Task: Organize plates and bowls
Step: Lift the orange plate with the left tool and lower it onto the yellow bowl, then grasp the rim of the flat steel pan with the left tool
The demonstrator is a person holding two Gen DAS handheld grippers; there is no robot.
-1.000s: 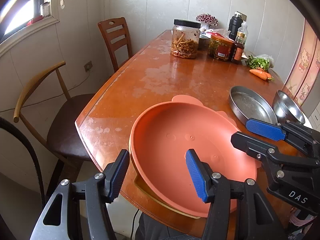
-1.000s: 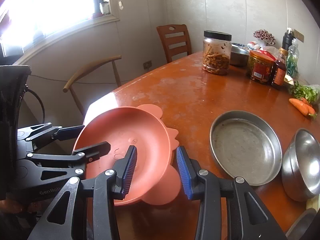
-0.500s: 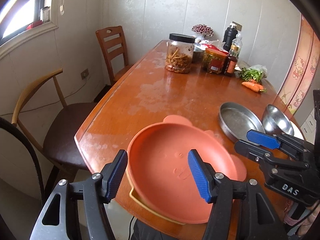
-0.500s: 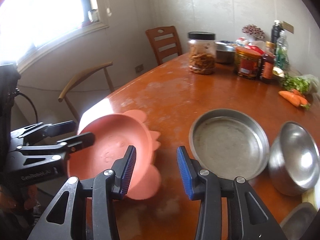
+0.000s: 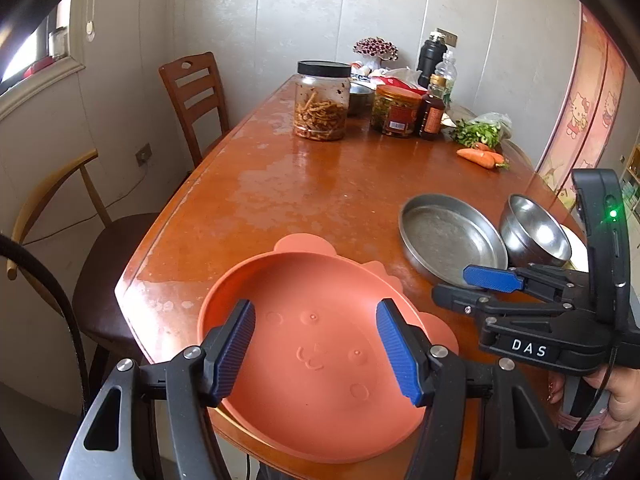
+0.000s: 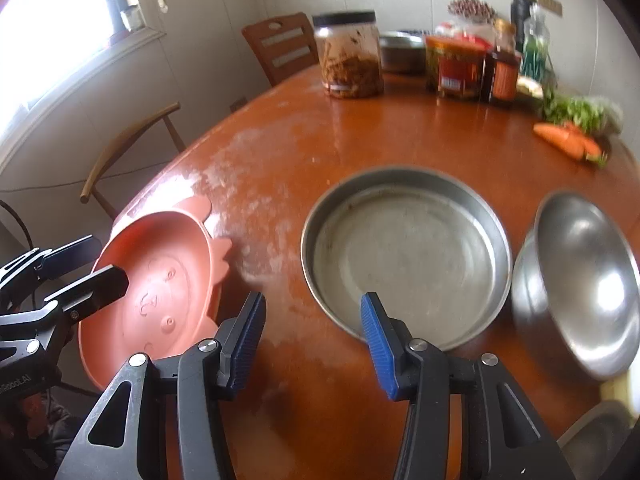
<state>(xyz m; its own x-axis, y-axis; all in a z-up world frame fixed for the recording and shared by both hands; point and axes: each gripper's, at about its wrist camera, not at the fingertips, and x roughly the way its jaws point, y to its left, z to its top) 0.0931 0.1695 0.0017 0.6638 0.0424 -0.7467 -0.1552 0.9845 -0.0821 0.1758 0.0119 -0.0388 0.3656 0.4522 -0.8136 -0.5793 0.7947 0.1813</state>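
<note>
The pink plate point(image 5: 320, 356) lies below the left gripper point(image 5: 316, 350), apparently overhanging the table point(image 5: 320, 184) edge — a nudge could tip it off. The right gripper point(image 6: 312, 344) has just been opening, empty, the metal pan point(image 6: 404, 256) just ahead.

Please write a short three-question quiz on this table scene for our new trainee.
1. True or false: the steel bowl sits flat on the table.
2. Which dish lies nearest the left gripper? A) the orange plate B) the round steel pan C) the steel bowl
3. Fill in: beyond the pan, near the greens, lie orange ____.

Key
1. False: it is tilted, beside the pan.
2. A
3. Carrots
</note>
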